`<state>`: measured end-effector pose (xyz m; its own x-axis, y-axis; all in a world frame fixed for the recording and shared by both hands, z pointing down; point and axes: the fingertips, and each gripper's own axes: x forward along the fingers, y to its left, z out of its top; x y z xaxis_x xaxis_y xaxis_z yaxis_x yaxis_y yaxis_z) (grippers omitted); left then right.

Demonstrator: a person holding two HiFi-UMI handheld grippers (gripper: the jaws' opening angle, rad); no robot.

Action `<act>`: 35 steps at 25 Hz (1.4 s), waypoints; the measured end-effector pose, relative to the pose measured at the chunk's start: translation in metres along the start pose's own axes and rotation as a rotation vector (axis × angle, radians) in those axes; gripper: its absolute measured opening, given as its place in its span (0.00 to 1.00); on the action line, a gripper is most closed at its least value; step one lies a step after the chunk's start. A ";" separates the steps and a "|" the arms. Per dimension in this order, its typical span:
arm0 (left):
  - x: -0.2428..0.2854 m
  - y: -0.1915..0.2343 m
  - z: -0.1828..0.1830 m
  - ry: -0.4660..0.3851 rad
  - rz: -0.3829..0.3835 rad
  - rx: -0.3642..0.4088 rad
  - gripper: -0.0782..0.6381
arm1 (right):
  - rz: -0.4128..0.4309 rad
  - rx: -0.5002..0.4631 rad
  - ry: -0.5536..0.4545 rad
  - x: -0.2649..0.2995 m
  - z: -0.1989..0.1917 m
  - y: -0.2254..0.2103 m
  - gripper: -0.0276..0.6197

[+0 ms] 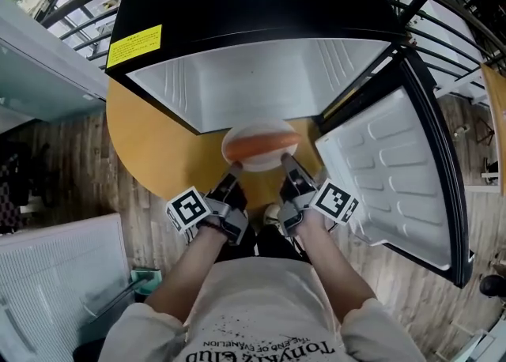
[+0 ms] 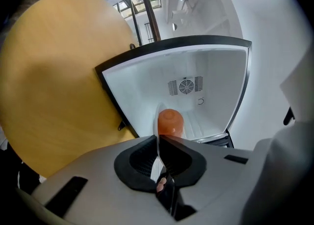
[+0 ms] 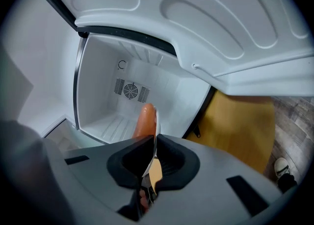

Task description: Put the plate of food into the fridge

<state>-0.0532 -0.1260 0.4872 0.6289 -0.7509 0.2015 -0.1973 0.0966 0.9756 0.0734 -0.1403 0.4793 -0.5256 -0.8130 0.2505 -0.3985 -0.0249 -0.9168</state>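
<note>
The left claw (image 1: 234,171) and the right claw (image 1: 286,164) each clamp shut on the near rim of the white plate (image 1: 261,165). The plate is held above the round yellow bench (image 1: 150,143) at the fridge's mouth, and the orange food (image 1: 262,145) on it lies with its long axis running left to right between the claws. Beyond, the fridge (image 1: 253,13) stands with its white cavity open straight ahead of the plate, its door (image 1: 395,171) swung wide to the right, and a round vent (image 2: 186,87) in the back wall.

2 arms reach forward; left gripper (image 1: 234,171) and right gripper (image 1: 286,163) each clamp the plate (image 1: 261,165).
</note>
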 end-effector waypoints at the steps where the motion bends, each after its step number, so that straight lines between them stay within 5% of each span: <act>1: 0.006 0.000 0.006 -0.005 -0.011 -0.004 0.15 | -0.003 -0.001 -0.004 0.007 0.002 -0.001 0.10; 17: 0.073 0.045 0.066 -0.065 0.066 -0.056 0.15 | -0.087 -0.004 -0.067 0.099 0.031 -0.044 0.11; 35: 0.118 0.067 0.091 -0.095 0.096 -0.044 0.15 | -0.143 -0.041 -0.094 0.140 0.053 -0.071 0.11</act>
<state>-0.0605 -0.2677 0.5683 0.5345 -0.7950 0.2869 -0.2184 0.1980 0.9556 0.0685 -0.2832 0.5632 -0.3900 -0.8536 0.3454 -0.4957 -0.1215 -0.8600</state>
